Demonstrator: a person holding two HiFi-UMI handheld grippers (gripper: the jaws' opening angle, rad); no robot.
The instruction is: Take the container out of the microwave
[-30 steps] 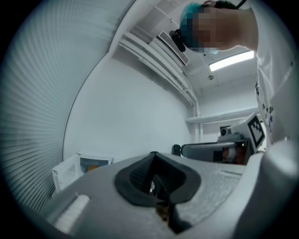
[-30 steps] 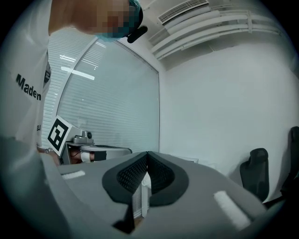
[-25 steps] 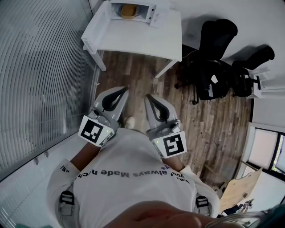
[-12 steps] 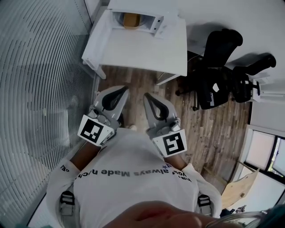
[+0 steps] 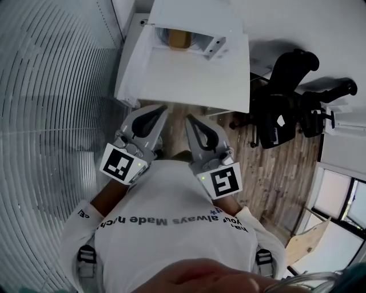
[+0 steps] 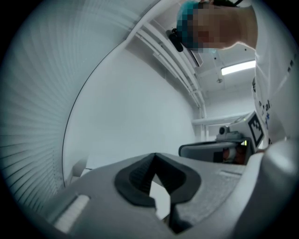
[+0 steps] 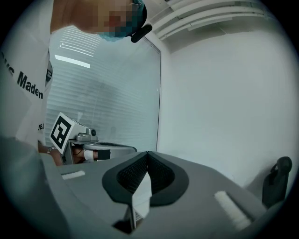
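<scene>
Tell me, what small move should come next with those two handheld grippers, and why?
Probably a step closer, reaching both grippers forward over the table. The left gripper and right gripper are only at its near edge, jaws shut and empty, while the brown container sits inside the microwave at the far side, well out of reach.

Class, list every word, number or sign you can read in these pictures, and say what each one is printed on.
"always Made": across the white shirt, upside down in the head view; the words beside it are blurred.
"Maden": same shirt, right gripper view.
Sleeve print: too small to read.
Marker cube on the left gripper, and the one on the right gripper: black-and-white patterns, no words.
</scene>
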